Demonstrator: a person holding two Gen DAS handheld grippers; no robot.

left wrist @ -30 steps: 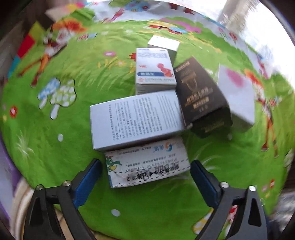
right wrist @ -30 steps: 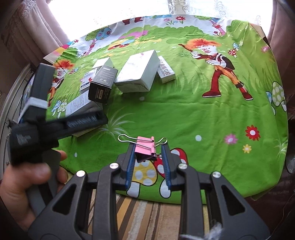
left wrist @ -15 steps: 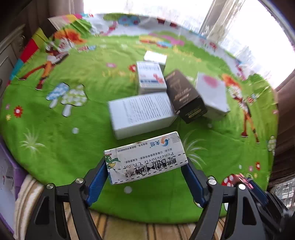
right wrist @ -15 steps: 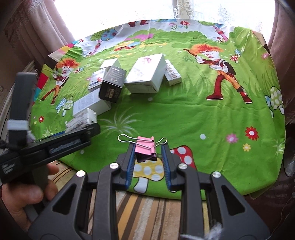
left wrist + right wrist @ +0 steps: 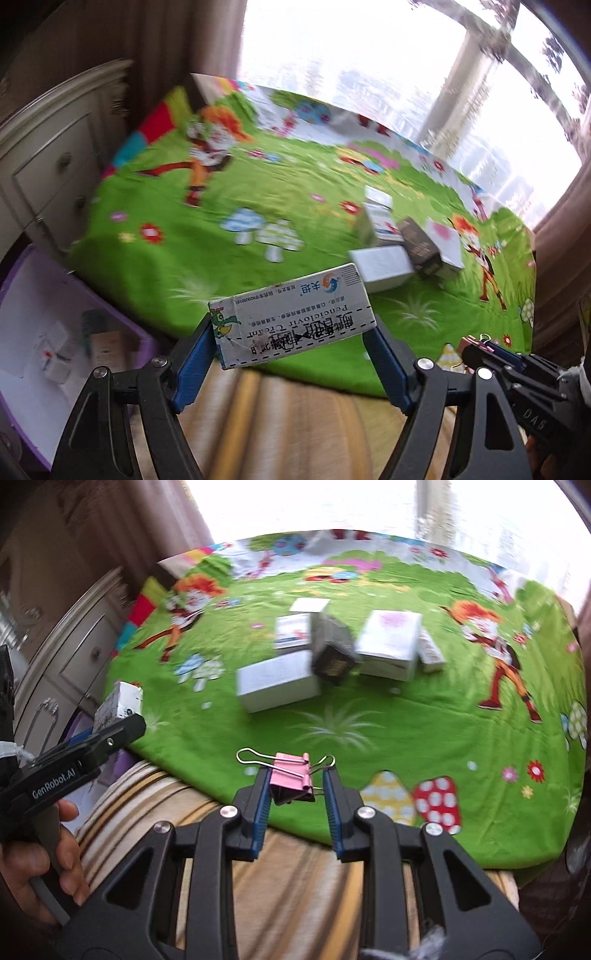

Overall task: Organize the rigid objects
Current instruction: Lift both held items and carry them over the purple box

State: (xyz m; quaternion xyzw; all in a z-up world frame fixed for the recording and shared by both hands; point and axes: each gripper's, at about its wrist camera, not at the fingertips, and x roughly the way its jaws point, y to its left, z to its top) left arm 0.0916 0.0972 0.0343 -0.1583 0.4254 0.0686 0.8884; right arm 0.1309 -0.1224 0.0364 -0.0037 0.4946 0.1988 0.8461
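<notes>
My left gripper (image 5: 291,347) is shut on a white cream box (image 5: 291,317) with printed text and holds it in the air over the table's near edge. It shows at the left of the right wrist view (image 5: 120,705). My right gripper (image 5: 295,794) is shut on a pink binder clip (image 5: 291,779) above the table's front edge. Several boxes lie in a cluster on the green cartoon cloth: a white box (image 5: 277,683), a black box (image 5: 332,650), a white box with a pink mark (image 5: 391,642) and smaller white ones (image 5: 293,629).
A purple-rimmed bin (image 5: 55,332) holding a few items stands on the floor at the left, below the table. A cream drawer cabinet (image 5: 48,166) stands behind it. A striped cloth (image 5: 295,871) hangs under the green cloth at the front edge. Curtains and a bright window lie beyond.
My left gripper has lifted the cream box off the table and swung it back and left, toward the purple bin. My right gripper has kept hold of the clip and turned slightly left.
</notes>
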